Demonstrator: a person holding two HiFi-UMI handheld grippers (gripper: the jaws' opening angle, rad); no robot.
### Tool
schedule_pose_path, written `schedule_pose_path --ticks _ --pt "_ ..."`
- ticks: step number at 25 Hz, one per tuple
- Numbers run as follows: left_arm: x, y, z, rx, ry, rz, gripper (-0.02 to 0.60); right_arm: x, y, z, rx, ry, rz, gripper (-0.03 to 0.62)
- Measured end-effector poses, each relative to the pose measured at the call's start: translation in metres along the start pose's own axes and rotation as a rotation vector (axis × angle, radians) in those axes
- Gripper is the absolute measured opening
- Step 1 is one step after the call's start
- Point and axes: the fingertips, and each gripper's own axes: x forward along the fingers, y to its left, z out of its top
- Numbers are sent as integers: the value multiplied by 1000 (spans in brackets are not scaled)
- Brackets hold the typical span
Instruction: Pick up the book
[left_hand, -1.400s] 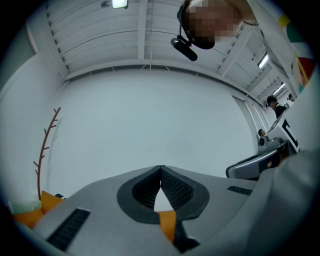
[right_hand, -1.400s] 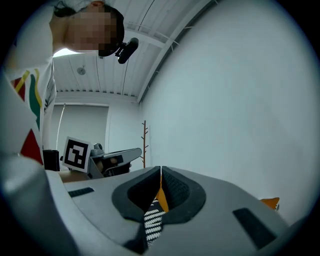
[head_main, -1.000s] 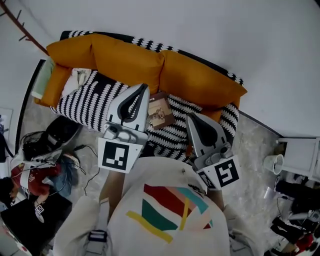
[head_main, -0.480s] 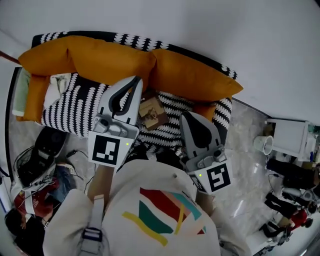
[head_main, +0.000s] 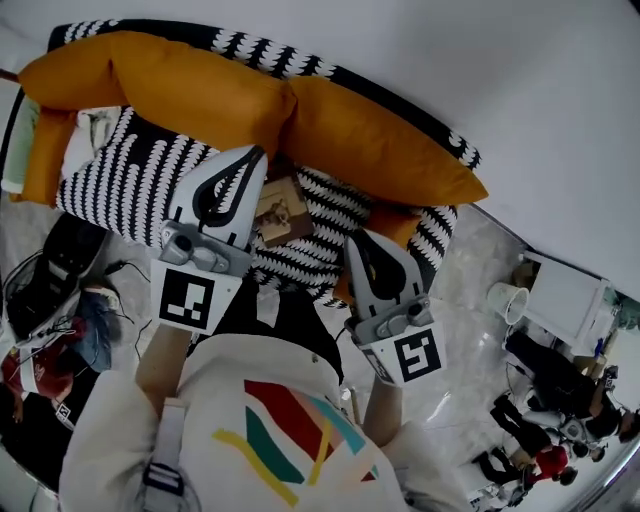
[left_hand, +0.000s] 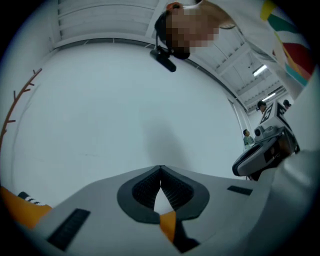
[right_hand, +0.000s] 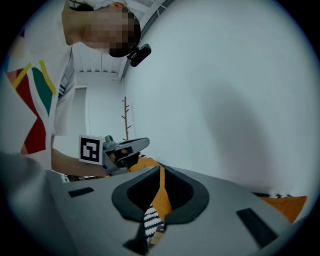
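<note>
The book lies on the striped sofa seat, between left gripper and right gripper; both have fingers together, empty. Best open one, then slip a finger under the book's edge.

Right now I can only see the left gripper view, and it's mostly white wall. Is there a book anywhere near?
Observer: Yes. The head view shows a brown book lying on the striped sofa seat, just beside the tip of the left gripper.
Operator: Is the other gripper carrying anything?
Observer: No. The right gripper has its jaws together with nothing clamped between them.
Operator: What's behind the book?
Observer: Big orange cushions leaning along the sofa's back.
</note>
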Motion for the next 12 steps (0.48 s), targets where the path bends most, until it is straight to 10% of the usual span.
schedule_pose_path --ticks 3,7,12 --pt "15 -14 -26 56 -15 -28 8 21 -7 -38 65 69 113 51" --pt "24 -16 -81 60 1 -6 8 63 -30 -114 167 209 150 264" --pt "23 -15 -162 25 59 1 8 115 -59 -262 133 514 169 262"
